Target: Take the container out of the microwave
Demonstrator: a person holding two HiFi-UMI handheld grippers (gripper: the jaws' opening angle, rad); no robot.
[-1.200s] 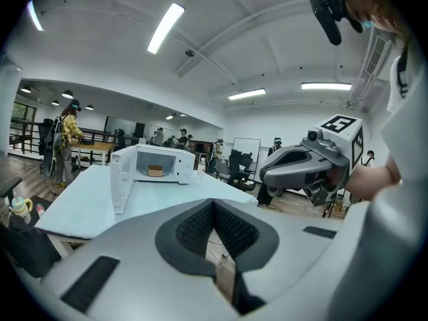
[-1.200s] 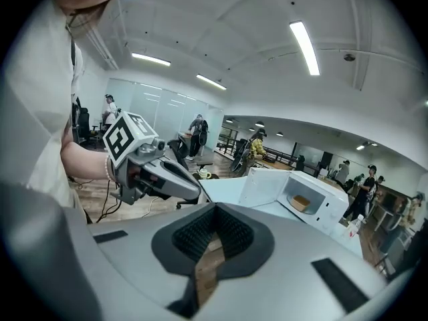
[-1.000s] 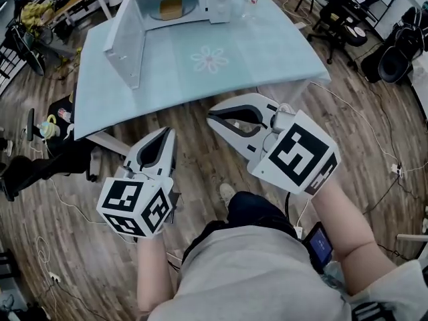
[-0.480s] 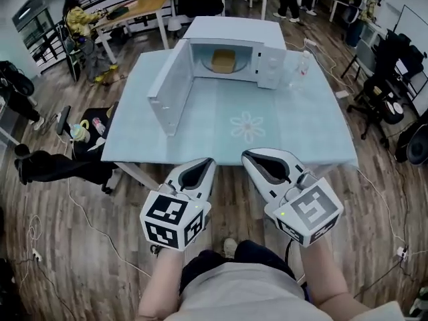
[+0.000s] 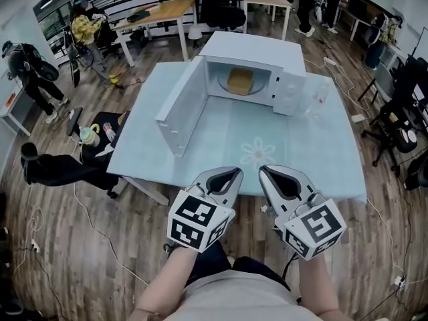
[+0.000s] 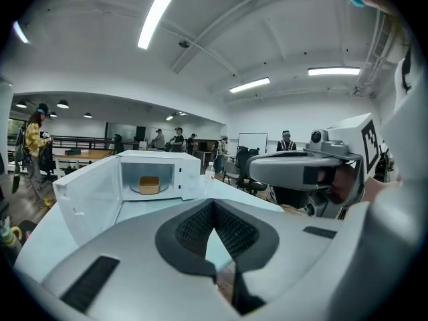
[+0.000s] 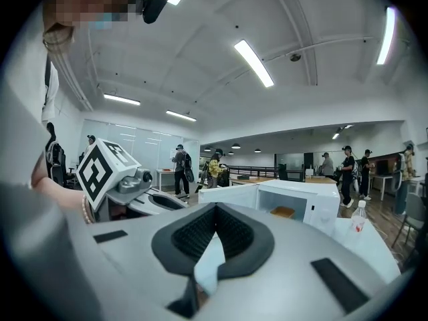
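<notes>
Resting inside open microwave [image 5: 254, 45] — tan container [image 5: 241, 81], left gripper [image 5: 235, 172] and right gripper [image 5: 263, 171] fingers closed, empty, near table [image 5: 307, 159] edge.

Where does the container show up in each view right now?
Head view: container, top centre, inside the open microwave.
Left gripper view: container, left of centre.
Right gripper view: container, right of centre.
Shared landmark: clear bottle just right of the microwave.

head view: on the person's head, facing forward and steeply down; left gripper [image 5: 233, 173] and right gripper [image 5: 266, 171] close below, table [image 5: 234, 136] and microwave [image 5: 251, 49] beyond | left gripper view, right gripper view: low, nearly level along own jaws, microwave far ahead | shared: all 3 show microwave and table; each gripper view catches the other gripper
</notes>
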